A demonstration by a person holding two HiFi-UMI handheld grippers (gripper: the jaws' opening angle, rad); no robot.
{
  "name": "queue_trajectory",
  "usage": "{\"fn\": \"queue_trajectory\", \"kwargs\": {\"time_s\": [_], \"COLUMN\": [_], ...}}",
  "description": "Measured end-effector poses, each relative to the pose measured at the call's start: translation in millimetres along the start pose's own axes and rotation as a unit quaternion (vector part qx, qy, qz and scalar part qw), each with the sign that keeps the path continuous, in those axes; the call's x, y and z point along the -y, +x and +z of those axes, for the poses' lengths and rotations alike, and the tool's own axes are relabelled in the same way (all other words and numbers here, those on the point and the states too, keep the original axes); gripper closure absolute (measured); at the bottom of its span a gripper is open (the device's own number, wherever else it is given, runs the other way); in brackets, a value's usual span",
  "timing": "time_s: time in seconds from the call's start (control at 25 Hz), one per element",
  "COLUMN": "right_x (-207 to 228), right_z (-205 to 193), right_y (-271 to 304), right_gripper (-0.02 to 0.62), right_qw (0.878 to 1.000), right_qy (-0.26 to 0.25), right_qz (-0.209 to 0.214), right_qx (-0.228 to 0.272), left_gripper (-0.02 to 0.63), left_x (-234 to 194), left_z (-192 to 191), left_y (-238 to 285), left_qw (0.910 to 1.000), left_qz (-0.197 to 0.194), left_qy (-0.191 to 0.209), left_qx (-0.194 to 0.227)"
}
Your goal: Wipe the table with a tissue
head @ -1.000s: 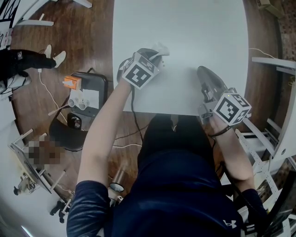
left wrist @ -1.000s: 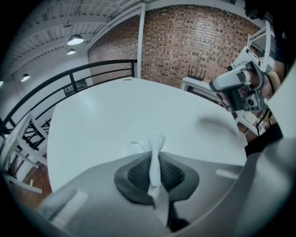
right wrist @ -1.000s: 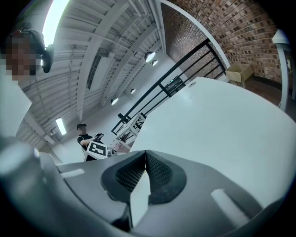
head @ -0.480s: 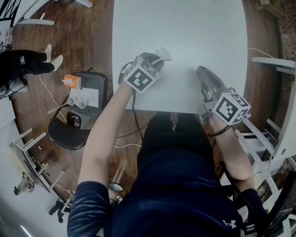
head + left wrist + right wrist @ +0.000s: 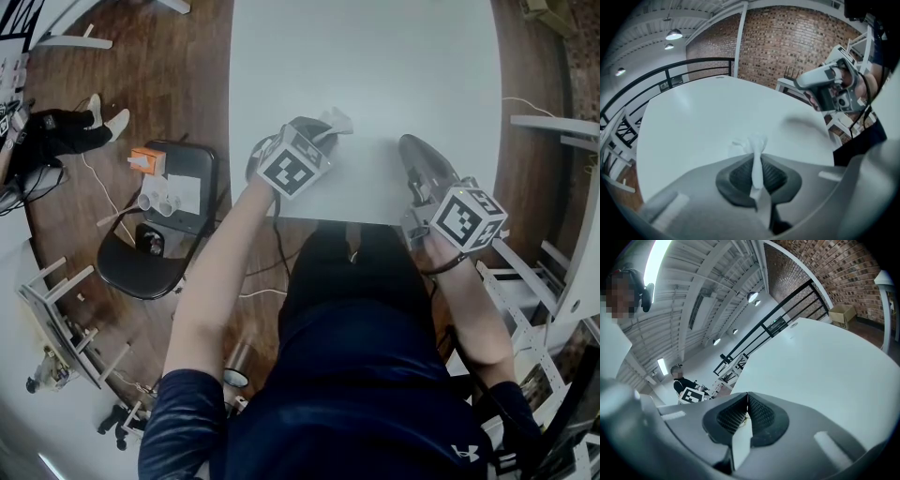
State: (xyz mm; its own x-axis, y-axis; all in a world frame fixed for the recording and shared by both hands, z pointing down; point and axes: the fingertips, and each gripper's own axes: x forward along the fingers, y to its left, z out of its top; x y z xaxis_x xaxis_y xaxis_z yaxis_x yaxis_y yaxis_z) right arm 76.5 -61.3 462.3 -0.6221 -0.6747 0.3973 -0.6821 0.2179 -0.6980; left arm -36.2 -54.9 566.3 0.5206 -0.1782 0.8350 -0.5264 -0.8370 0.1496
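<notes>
A white tissue (image 5: 337, 119) (image 5: 754, 149) is pinched in my left gripper (image 5: 323, 131) (image 5: 756, 161), its crumpled end pressed on the white table (image 5: 375, 66) (image 5: 693, 122) near the front edge. The jaws are shut on the tissue. My right gripper (image 5: 410, 150) (image 5: 747, 405) rests over the table's front right part, jaws shut with nothing between them. In the left gripper view the right gripper (image 5: 829, 86) shows at the upper right.
A black chair (image 5: 159, 225) with an orange item and white cups stands left of the table on the wooden floor. White metal frames (image 5: 553, 272) stand at the right. A person (image 5: 56, 127) is at the far left.
My left gripper has slid the tissue a little to the right along the table's front edge. The right gripper has stayed put.
</notes>
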Motion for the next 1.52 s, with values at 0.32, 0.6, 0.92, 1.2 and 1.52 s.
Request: {"fn": "queue_trajectory", "kwargs": {"time_s": [0.32,0.6,0.92,1.2,1.52], "right_x": [-2.4,-2.5,-2.1,-2.2,-3.2], "right_z": [-0.7,-4.8,-10.4,-15.2,-16.8], "right_y": [-2.8,-3.0,-3.9,-4.5,-5.4], "right_gripper": [0.584,0.584,0.584,0.584,0.584], "right_qw": [1.0,1.0,1.0,1.0,1.0], "right_qy": [-0.001,0.001,0.004,0.006,0.006], "right_qz": [0.001,0.001,0.0,0.0,0.002], "right_qx": [0.001,-0.002,-0.007,-0.011,-0.011], "left_gripper": [0.598,0.598,0.598,0.598,0.598], "left_x": [22.2,36.2,50.8,58.7,71.5], "left_z": [-7.8,-12.0,-15.4,-16.5,-19.7], "left_y": [2.9,3.3,3.5,1.6,4.4], "left_qw": [1.0,0.9999,0.9999,0.9999,0.9997], "left_qz": [-0.007,-0.011,-0.015,-0.014,-0.023], "left_qy": [-0.002,-0.002,-0.004,-0.005,-0.004], "left_qx": [0.0,-0.002,-0.003,-0.004,-0.004]}}
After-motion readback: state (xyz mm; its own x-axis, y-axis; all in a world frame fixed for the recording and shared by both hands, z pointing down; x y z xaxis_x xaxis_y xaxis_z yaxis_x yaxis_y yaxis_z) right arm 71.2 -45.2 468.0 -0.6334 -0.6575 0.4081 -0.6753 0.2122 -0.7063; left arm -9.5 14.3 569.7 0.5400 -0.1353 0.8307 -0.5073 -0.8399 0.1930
